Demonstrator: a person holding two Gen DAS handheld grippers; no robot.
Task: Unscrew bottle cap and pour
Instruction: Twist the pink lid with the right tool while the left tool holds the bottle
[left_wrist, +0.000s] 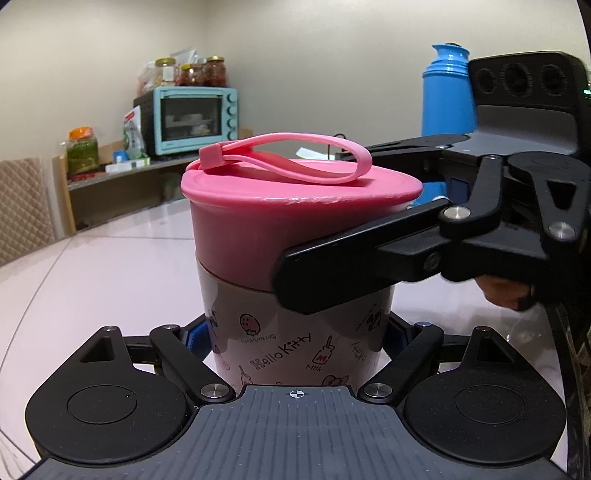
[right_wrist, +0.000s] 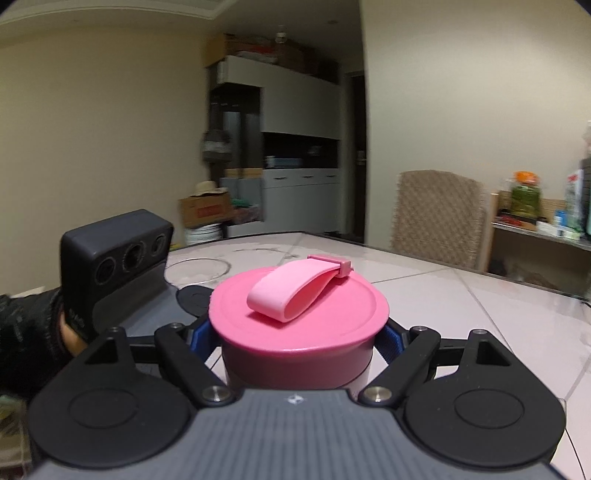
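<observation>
1. Bottle (left_wrist: 295, 332): printed body, upright on the pale table (left_wrist: 92, 277), pink cap (left_wrist: 295, 206) seated, strap (right_wrist: 295, 288) lying across the top.
2. Left gripper (left_wrist: 295, 343) clamped on the body low down; right gripper (right_wrist: 299, 343) clamped on the cap's side wall.
3. Risk: body twists inside the left pads if the cap is tight, so the thread never breaks loose.
4. Risk: the right finger (left_wrist: 332, 273) overlaps the cap-body seam; a low grip could bind the turn.
5. Risk: a tilted pull tips the bottle and spills.
</observation>
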